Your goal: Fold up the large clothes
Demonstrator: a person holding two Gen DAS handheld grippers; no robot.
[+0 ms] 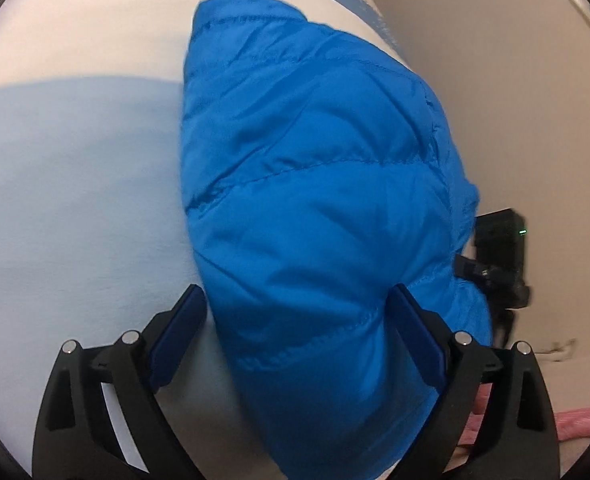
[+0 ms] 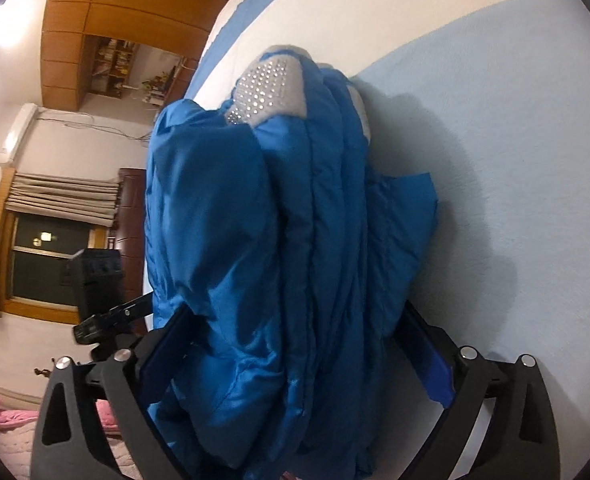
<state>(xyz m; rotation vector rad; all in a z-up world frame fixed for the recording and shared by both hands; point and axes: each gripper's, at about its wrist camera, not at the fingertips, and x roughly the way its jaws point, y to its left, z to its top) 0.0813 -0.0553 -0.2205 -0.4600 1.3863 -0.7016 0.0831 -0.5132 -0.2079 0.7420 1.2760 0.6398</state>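
A bright blue quilted puffer jacket (image 1: 315, 184) lies folded into a thick bundle on a white and pale blue bed sheet (image 1: 75, 184). My left gripper (image 1: 295, 300) is wide open, with the bundle bulging between its blue-padded fingers (image 1: 175, 332). In the right wrist view the same jacket (image 2: 279, 264) shows its stacked folded layers and a grey patch with silver studs (image 2: 271, 88) at the far end. My right gripper (image 2: 291, 320) is also wide open around the bundle's near end. Neither gripper visibly pinches the fabric.
The other gripper's black body shows at the jacket's edge in each view (image 1: 499, 256) (image 2: 99, 292). A pink quilted cover (image 2: 11, 420) lies beside the bed. A dark window (image 2: 47, 256), wooden cabinets (image 2: 107, 4) and a cream wall (image 1: 495, 80) are behind.
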